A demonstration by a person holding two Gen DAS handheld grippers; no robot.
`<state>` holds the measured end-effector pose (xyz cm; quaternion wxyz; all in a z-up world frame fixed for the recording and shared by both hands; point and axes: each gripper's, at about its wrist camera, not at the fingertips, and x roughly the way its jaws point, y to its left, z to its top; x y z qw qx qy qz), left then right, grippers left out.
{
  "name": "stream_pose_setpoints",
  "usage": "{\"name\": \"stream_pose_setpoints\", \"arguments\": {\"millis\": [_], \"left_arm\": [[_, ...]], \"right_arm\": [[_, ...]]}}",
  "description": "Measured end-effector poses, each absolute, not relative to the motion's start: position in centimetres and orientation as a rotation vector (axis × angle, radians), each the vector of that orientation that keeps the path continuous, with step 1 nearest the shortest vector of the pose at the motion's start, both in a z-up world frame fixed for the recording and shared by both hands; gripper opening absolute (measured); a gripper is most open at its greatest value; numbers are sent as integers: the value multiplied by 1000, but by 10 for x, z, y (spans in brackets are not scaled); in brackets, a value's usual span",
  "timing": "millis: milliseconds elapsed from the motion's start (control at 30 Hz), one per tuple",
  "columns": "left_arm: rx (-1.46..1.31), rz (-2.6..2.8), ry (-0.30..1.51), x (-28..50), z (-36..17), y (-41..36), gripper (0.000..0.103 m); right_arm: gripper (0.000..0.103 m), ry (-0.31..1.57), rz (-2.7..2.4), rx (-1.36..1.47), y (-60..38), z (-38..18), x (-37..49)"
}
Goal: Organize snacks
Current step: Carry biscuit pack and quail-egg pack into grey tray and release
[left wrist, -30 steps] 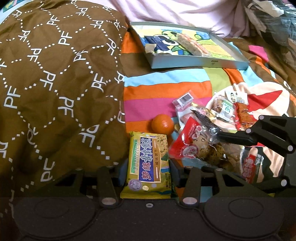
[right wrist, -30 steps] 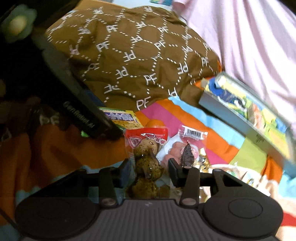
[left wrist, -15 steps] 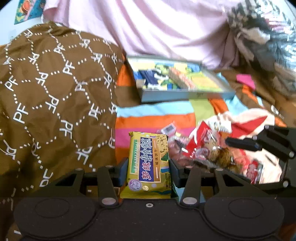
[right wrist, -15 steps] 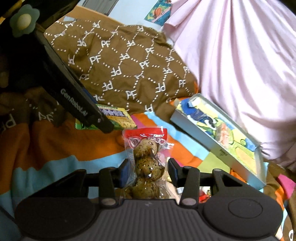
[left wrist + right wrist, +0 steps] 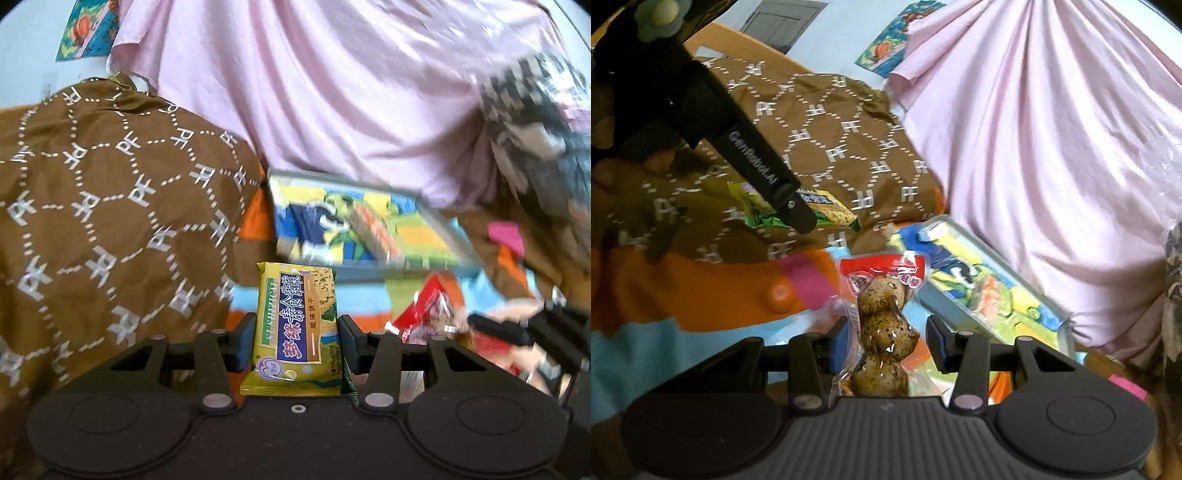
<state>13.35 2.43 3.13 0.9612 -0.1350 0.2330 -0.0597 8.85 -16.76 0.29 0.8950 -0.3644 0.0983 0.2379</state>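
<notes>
A yellow cracker packet stands upright in my left gripper, which is shut on its sides. My right gripper is shut on a clear packet of speckled eggs with a red top, held above the bed. Beyond both lies the cartoon-printed tray, holding a couple of snacks. The right wrist view shows the tray ahead to the right, and the left gripper with its cracker packet at upper left. In the left wrist view the right gripper and its egg packet are blurred at the right.
A brown patterned quilt is heaped on the left and a pink sheet rises behind the tray. A small orange lies on the striped bedspread. More snack packets sit at the lower right, blurred.
Both grippers have risen off the bedspread with their packets and tilted upward. The tray now sits lower and closer in both views, and more of the pink sheet shows.
</notes>
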Motion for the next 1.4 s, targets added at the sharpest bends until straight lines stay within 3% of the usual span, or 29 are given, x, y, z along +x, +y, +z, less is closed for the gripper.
{"name": "stream_pose_setpoints", "arguments": {"millis": [433, 700, 1267, 1400], "left_arm": [[-333, -121, 435, 285, 82, -12, 49], [-264, -114, 475, 356, 59, -32, 49], [-199, -53, 547, 384, 12, -49, 49], [-177, -49, 558, 382, 16, -52, 54]], "right_arm": [[48, 100, 405, -796, -184, 52, 214], [49, 139, 292, -727, -195, 49, 299], [49, 302, 209, -676, -202, 9, 345], [61, 301, 183, -666, -203, 12, 342]]}}
